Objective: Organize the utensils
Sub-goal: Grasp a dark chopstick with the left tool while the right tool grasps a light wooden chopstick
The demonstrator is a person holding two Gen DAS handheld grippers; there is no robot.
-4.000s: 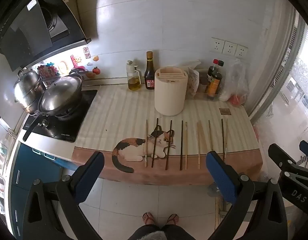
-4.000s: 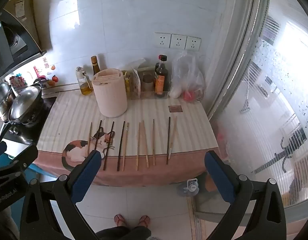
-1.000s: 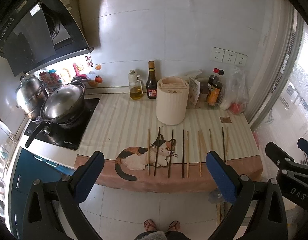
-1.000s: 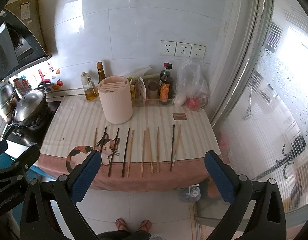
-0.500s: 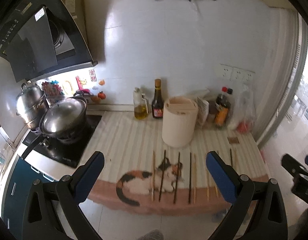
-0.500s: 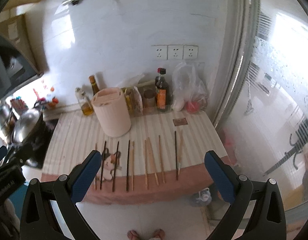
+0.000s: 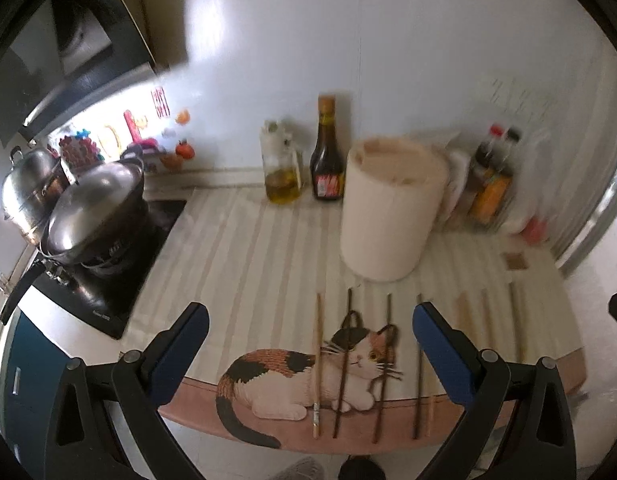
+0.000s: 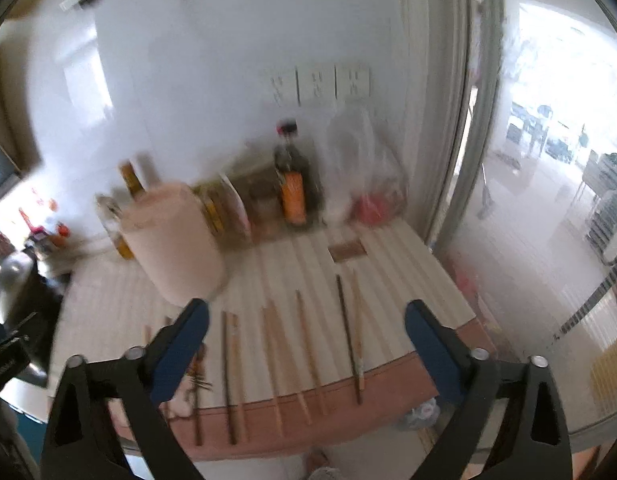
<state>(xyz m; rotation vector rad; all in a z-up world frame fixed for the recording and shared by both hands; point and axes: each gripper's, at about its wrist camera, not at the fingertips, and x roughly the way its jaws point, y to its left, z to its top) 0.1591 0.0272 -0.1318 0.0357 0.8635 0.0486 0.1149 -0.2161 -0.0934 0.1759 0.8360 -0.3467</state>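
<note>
Several chopsticks [image 7: 340,364] lie side by side, dark and pale, on a striped cat-print cloth [image 7: 244,252] over the counter. Behind them stands a cream cylindrical utensil holder [image 7: 388,208]. My left gripper [image 7: 308,332] hovers open above the cloth's near edge, over the leftmost sticks, holding nothing. In the blurred right wrist view the chopsticks [image 8: 304,340] and the holder [image 8: 172,240] show again. My right gripper [image 8: 306,330] hangs above the right-hand sticks; its jaws are closing but stand wide, with nothing between them.
A lidded wok [image 7: 92,208] and a steel pot [image 7: 28,192] sit on the black hob at left. Oil and sauce bottles [image 7: 326,156] line the back wall, with more bottles [image 7: 492,184] and a plastic bag [image 8: 364,172] at right. The counter edge drops to the floor.
Both grippers have come down and forward toward the counter; the chopsticks and holder loom larger. The right view has rolled slightly, and its jaws have narrowed a little.
</note>
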